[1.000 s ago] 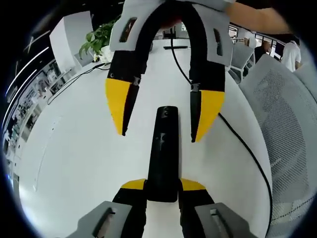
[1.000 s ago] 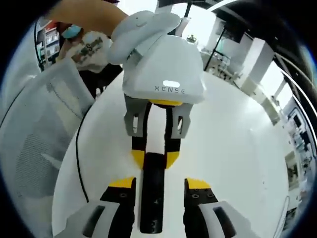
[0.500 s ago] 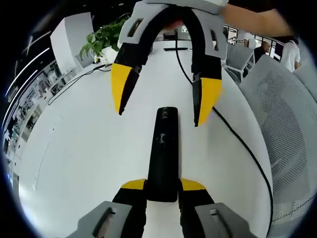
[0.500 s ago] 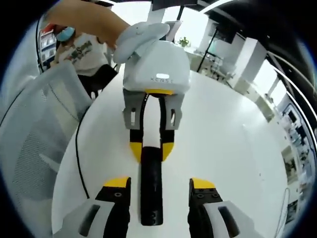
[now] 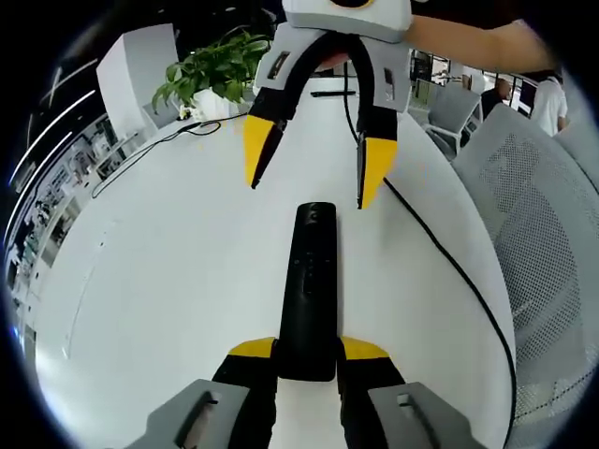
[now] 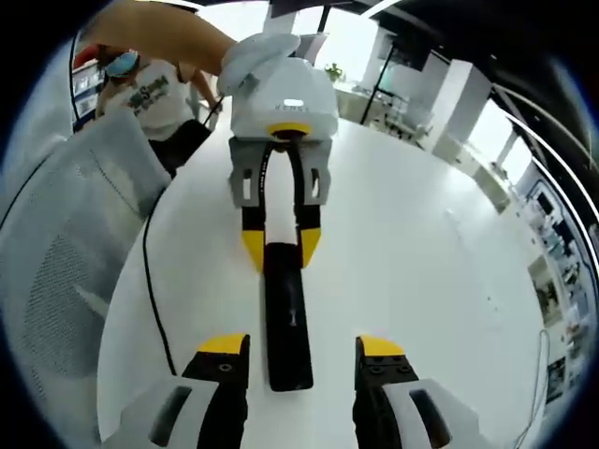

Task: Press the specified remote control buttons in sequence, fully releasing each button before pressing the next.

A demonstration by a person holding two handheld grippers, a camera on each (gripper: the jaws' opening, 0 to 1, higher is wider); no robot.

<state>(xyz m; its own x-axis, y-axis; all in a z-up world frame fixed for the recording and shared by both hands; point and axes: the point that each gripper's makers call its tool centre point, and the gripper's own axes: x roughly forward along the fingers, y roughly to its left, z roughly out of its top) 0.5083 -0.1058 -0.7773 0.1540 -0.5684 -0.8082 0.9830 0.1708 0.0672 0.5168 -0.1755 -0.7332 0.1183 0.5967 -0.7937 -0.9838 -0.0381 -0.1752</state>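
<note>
Bright, even overhead light; white table (image 5: 168, 281) nearly blown out, shadows soft. Strong fisheye bending at edges, background windows (image 6: 360, 37) overexposed, centre sharp.

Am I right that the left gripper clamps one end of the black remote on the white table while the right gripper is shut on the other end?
Not quite. The left gripper does clamp the black remote on the white table, but the right gripper is open and clear of the other end, its jaws spread apart beyond it, as the left gripper view shows.
</note>
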